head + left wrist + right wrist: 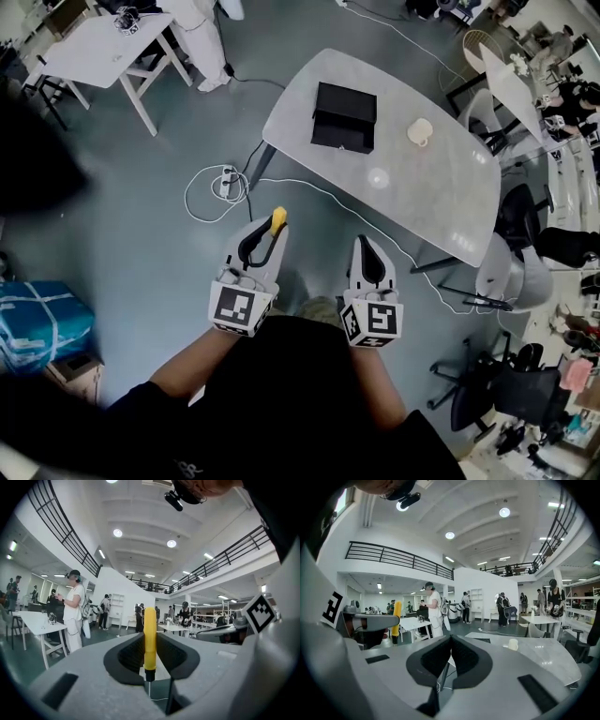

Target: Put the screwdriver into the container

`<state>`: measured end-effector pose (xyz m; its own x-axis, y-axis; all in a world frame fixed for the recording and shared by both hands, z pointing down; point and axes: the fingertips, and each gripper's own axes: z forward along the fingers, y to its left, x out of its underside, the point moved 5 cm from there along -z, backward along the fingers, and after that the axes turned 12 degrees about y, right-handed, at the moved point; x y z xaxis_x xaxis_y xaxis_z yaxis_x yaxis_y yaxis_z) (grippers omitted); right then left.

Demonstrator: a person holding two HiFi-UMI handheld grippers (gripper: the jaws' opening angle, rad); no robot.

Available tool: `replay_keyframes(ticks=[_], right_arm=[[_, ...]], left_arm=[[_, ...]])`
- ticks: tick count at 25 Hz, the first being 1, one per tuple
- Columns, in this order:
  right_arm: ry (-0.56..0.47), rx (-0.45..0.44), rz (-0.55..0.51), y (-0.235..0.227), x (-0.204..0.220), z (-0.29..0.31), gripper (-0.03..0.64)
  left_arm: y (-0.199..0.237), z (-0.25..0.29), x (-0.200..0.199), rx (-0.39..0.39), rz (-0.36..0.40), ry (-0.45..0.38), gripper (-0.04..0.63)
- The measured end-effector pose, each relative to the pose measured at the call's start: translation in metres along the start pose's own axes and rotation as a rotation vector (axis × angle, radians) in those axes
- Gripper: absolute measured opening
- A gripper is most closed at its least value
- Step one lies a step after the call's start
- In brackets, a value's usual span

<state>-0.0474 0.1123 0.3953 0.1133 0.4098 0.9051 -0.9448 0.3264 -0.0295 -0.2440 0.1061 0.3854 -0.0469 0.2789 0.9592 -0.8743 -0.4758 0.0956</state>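
screwdriver [150, 637]: yellow handle, black collar, thin metal shaft. it is clamped between the two dark pads of the left gripper [269, 228], pressed from both sides. in the left gripper view the handle stands upright at frame centre and the shaft runs down toward the camera. in the head view the yellow handle end pokes past the gripper's tip just left of frame centre, above the grey floor [141, 234], short of the counter's near edge.

container [344, 116]: black, box-shaped, sitting on the pale counter [422, 197] in the upper middle of the head view. it is well apart from the screwdriver. a small cream cup [420, 132] stands on the same counter, to the right of the container and clear of it.

right gripper [368, 246]: held just right of frame centre in the head view, beside the left gripper and not touching it. in the right gripper view its pads meet at the tip with nothing between them.

floor items: a white cable [202, 202] loops round a power strip [225, 181] to the left of the counter's leg. a blue wrapped package [42, 323] lies at the lower left edge.
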Motion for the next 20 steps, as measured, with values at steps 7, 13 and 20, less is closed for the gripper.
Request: replay_keyframes(ticks=[7,13,20], right_arm=[[-0.018,0.007,-0.005,-0.023,-0.011,0.034,0.011],[-0.043,-0.025,0.021,-0.058,-0.022,0.097,0.011],[-0.046,-0.043,0.064,-0.116,-0.054,0.164,0.011]], left_arm=[[0.018,0.033,-0.009,-0.008,0.013,-0.016,0.089],[0.039,0.1,-0.012,-0.029,0.043,0.027,0.089],[0.04,0.201,-0.036,0.035,0.108,0.095,0.089]])
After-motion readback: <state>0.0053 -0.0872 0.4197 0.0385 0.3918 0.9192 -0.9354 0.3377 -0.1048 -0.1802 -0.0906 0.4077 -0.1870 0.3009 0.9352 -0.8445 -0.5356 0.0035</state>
